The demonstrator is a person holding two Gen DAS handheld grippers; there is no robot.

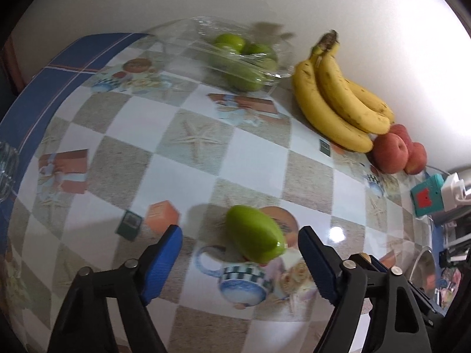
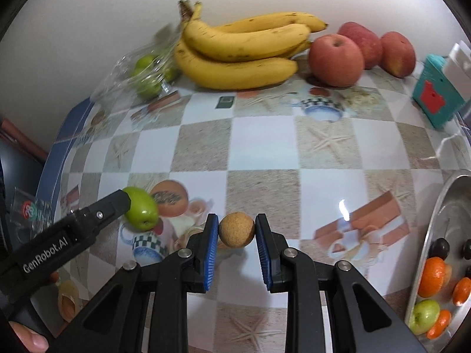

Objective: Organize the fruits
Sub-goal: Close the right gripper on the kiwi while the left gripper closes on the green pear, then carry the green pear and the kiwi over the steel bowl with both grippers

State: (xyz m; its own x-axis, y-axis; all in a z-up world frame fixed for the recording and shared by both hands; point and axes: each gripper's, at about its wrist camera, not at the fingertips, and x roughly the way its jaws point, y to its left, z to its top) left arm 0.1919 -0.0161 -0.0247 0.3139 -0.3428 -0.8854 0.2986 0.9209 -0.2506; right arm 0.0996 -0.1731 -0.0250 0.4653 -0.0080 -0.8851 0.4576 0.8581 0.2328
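A green fruit (image 1: 254, 235) lies on the patterned tablecloth between the wide-open jaws of my left gripper (image 1: 240, 235), untouched; it also shows in the right wrist view (image 2: 141, 209) beside the left gripper's finger (image 2: 113, 204). My right gripper (image 2: 237, 231) has its blue pads on either side of a small tan round fruit (image 2: 236, 229); the left pad seems to touch it, a thin gap shows at the right. A metal tray (image 2: 441, 220) at the right edge holds oranges (image 2: 432, 276), a green fruit (image 2: 424, 314) and dark fruits.
A banana bunch (image 2: 241, 56) and red apples (image 2: 335, 58) lie by the back wall. A clear plastic bag of green fruits (image 1: 241, 58) sits at the back left. A teal box (image 2: 435, 97) stands at the right. The blue-trimmed table edge (image 1: 44, 94) runs along the left.
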